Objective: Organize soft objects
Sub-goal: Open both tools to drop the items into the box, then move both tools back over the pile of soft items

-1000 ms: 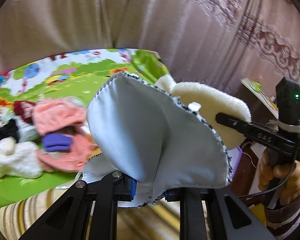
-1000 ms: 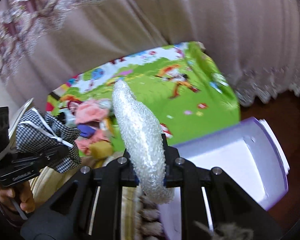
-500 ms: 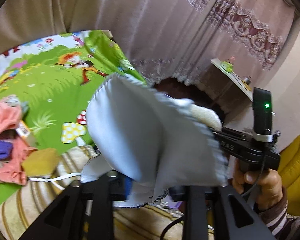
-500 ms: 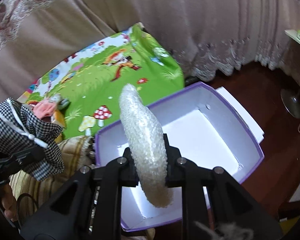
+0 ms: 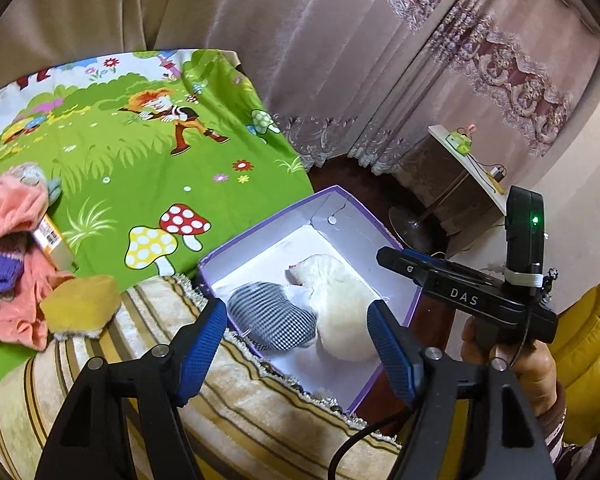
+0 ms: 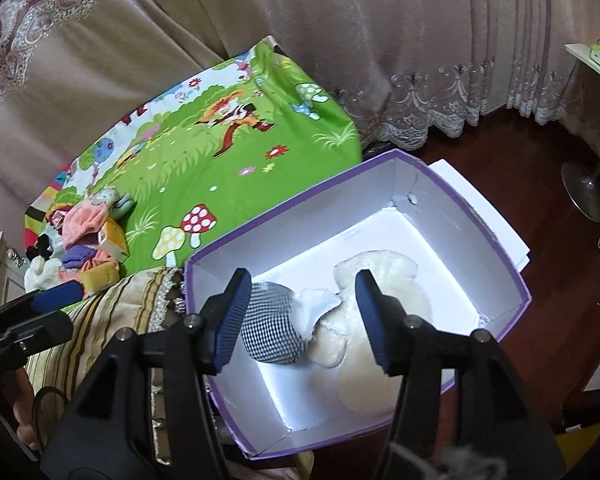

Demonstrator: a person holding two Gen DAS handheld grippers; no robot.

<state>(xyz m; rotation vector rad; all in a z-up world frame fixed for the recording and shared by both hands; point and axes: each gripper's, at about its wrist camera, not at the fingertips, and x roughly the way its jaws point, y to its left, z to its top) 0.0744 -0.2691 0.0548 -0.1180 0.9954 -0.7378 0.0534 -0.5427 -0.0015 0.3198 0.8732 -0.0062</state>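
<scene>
- Left gripper (image 5: 296, 334): jaws apart, just been opening, nothing between the blue pads (image 5: 202, 344). Released.
- Right gripper (image 6: 300, 320): jaws likewise spread, just been opening, nothing pinched. Released.
- Purple box (image 6: 516, 276), white inside, sits directly beyond and below both sets of tips, at the edge of the striped cushion (image 5: 236, 396).
- Checked slipper (image 5: 272, 320) lies on the box floor, seen between the left gripper's fingers, nearer its left pad.
- Cream fleece slipper (image 6: 384, 280) lies in the same box, touching the checked one on its right; in the right wrist view it runs behind the right-hand pad.
- Green cartoon mat (image 5: 140, 148) spreads ahead and left of the tips, beyond the box.
- Heap of pink clothes (image 5: 12, 216) and a yellow sponge (image 5: 80, 304) lie far left of the left gripper, well apart from the box.
- A hand (image 5: 512, 360) holds the right gripper's handle, seen at right in the left wrist view.
</scene>
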